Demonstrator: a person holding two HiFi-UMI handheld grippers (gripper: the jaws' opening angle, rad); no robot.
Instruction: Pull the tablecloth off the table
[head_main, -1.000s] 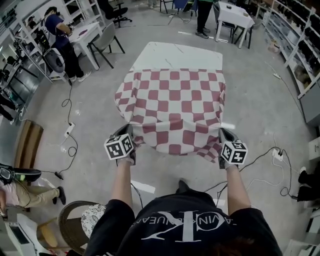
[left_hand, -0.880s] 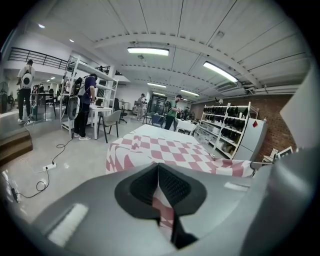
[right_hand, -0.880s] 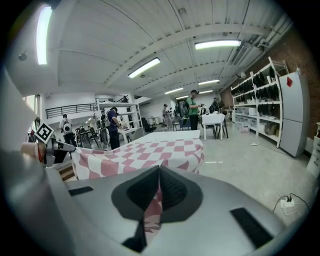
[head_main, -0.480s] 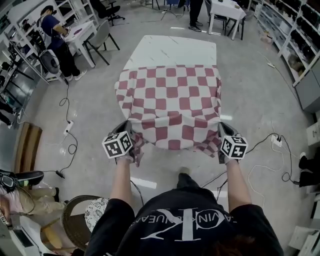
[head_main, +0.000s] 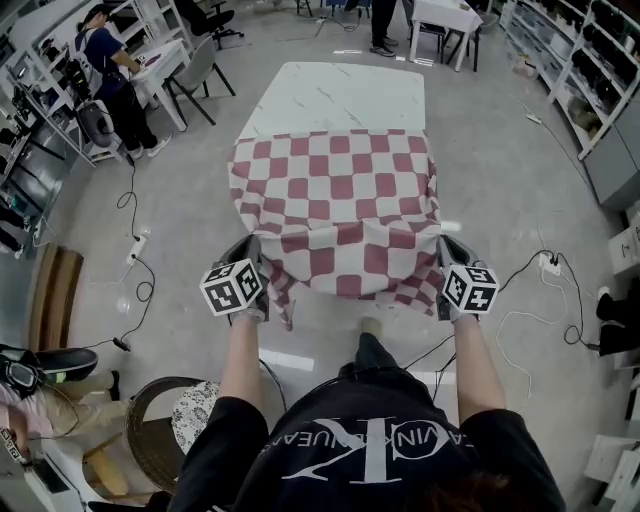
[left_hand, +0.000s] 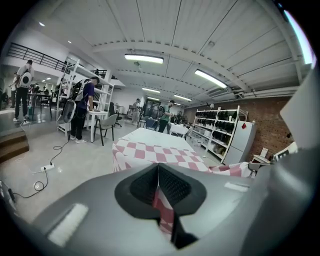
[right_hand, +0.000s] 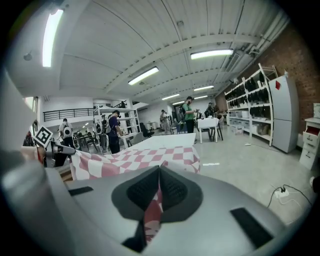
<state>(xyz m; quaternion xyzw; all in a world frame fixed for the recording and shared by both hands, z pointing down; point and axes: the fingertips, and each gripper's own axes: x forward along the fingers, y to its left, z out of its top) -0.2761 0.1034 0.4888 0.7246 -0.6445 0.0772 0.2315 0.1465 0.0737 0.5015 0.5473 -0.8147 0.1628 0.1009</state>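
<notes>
A red and white checked tablecloth (head_main: 335, 200) covers the near part of a white marble-look table (head_main: 340, 95); the far part of the tabletop lies bare. Its near edge hangs off the table toward me. My left gripper (head_main: 250, 262) is shut on the cloth's near left corner, and my right gripper (head_main: 443, 258) is shut on the near right corner. In the left gripper view the tablecloth (left_hand: 160, 154) runs from the shut jaws back over the table. The right gripper view shows the tablecloth (right_hand: 145, 160) pinched the same way, with a strip hanging from the jaws.
Cables and a power strip (head_main: 135, 260) lie on the floor at left, more cable and a plug block (head_main: 550, 265) at right. A person (head_main: 115, 75) stands by a desk and chair (head_main: 200, 70) at far left. Shelving (head_main: 590, 60) lines the right wall. A round stool (head_main: 165, 440) stands behind me.
Both grippers have drawn the cloth toward me. More bare tabletop shows at the far end than a second ago, and more cloth hangs off the near edge.
</notes>
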